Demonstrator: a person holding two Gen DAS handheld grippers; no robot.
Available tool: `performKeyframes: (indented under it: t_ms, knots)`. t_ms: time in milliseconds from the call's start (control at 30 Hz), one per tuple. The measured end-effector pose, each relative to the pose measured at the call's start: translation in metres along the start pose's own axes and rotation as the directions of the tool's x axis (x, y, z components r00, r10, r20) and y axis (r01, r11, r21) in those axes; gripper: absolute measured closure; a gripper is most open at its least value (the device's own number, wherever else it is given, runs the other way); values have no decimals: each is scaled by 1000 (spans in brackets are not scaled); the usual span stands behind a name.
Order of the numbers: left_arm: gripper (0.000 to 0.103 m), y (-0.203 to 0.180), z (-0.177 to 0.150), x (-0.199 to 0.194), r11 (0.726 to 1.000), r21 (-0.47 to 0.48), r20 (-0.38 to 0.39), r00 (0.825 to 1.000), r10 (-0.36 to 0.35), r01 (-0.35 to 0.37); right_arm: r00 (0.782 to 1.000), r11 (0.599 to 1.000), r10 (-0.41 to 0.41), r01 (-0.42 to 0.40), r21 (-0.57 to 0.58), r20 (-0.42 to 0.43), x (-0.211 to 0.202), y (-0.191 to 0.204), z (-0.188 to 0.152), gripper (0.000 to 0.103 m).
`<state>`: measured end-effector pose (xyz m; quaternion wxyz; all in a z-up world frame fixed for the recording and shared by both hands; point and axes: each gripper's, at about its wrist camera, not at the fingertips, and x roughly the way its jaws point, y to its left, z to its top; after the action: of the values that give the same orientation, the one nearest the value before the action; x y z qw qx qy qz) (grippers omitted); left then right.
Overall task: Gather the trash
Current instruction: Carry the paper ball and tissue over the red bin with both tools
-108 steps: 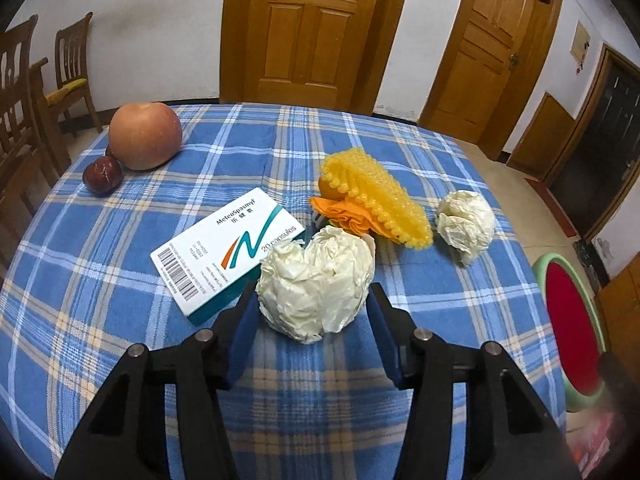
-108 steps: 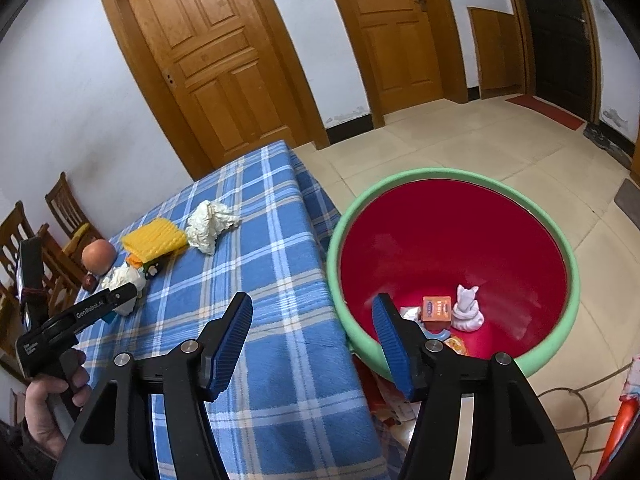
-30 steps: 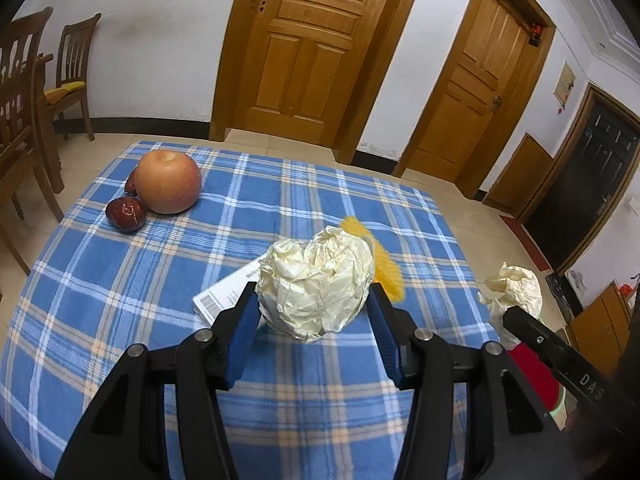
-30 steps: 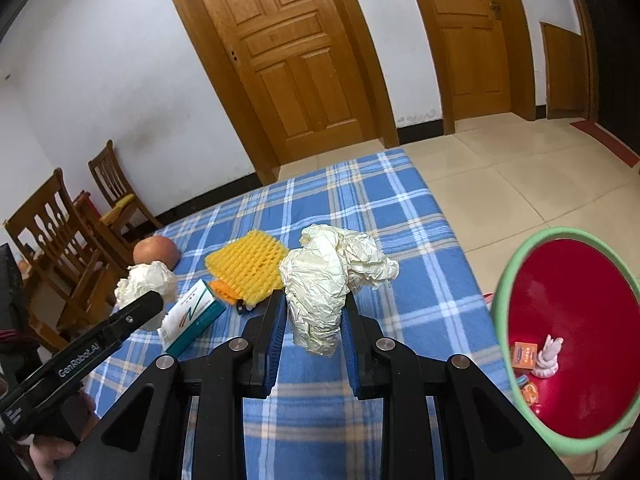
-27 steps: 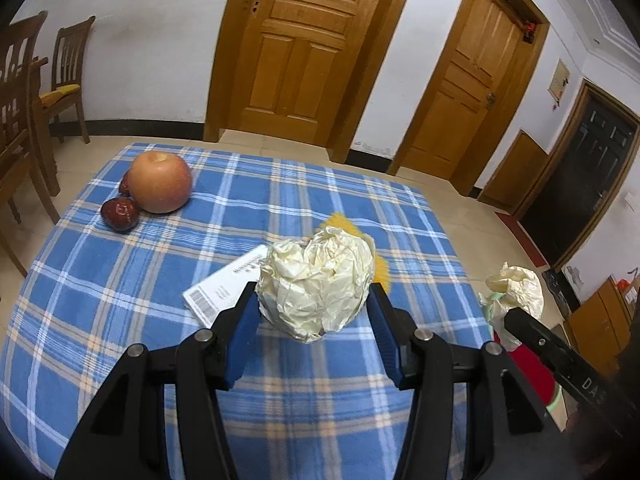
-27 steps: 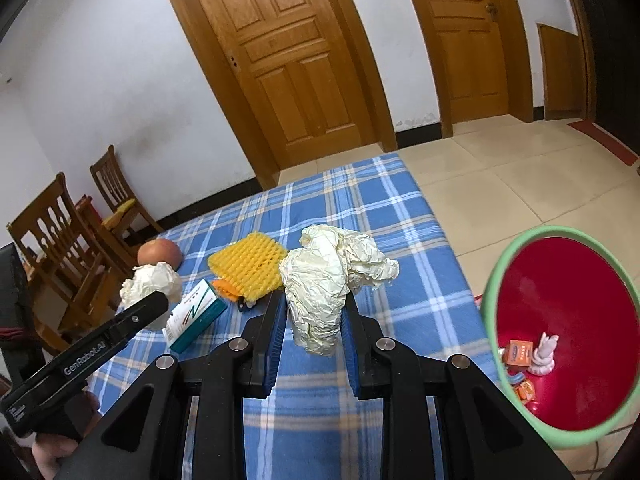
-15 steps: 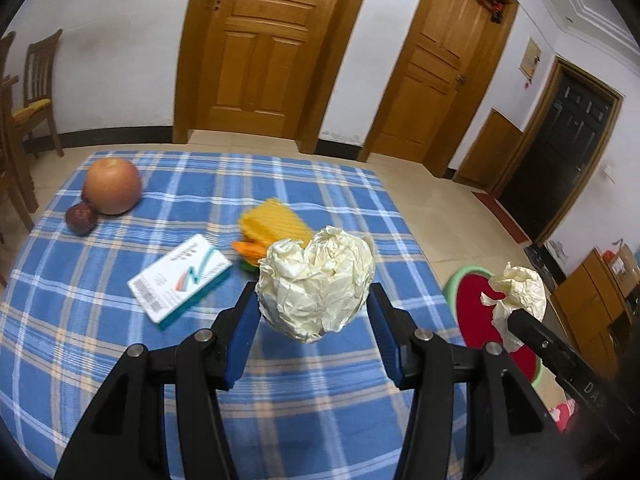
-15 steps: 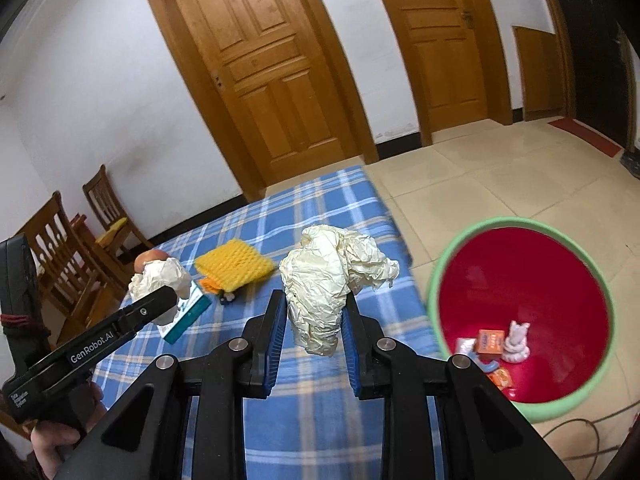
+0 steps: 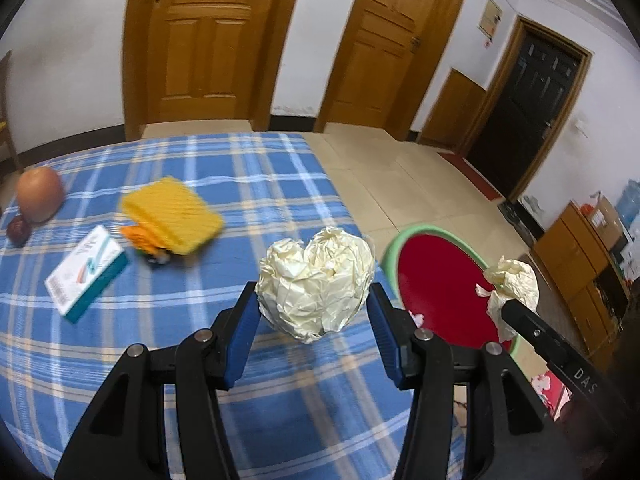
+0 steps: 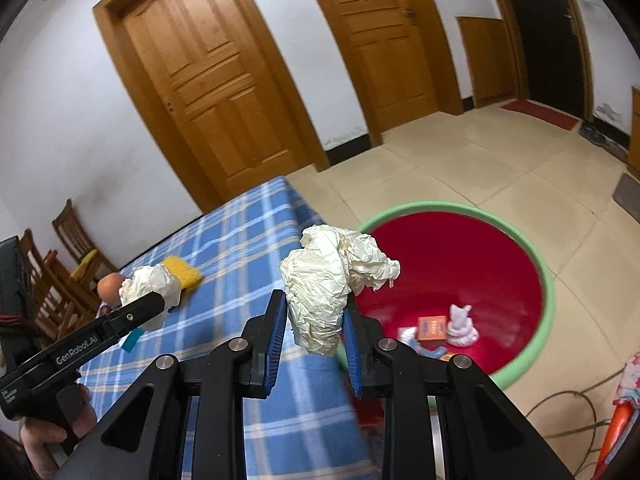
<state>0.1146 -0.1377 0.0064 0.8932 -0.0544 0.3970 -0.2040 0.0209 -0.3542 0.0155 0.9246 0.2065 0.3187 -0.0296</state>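
My left gripper (image 9: 312,312) is shut on a crumpled cream paper ball (image 9: 316,280) and holds it above the blue plaid table (image 9: 248,176) near its right edge. My right gripper (image 10: 316,320) is shut on a second crumpled paper wad (image 10: 332,284) and holds it in the air at the near rim of the red basin with a green rim (image 10: 548,292) on the floor. In the left wrist view that basin (image 9: 436,276) lies to the right, with the right gripper's wad (image 9: 512,284) above it.
On the table lie a yellow foam net (image 9: 172,212) over orange scraps, a white and teal medicine box (image 9: 86,274), an apple (image 9: 39,194) and a dark red fruit (image 9: 18,230). The basin holds an orange box (image 10: 432,328) and a white wad (image 10: 462,326). Wooden chairs (image 10: 72,256) stand at far left.
Both grippers have swung right toward the basin with their paper wads still held. The table objects have slid left in view and the basin now looks larger and closer.
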Motion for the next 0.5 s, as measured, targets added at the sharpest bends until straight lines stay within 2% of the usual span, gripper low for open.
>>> performKeyframes:
  t_ms: [267,500]
  knots:
    - [49,-33,0,26,996,67,-49,997,-59,62,998,995,-62,62,81,-2,-3,-41,1,74]
    - [49,-55,1,44,990,110,-78,994,-82,91,992,982,-130,130,135,-11,-5,-73,3,73]
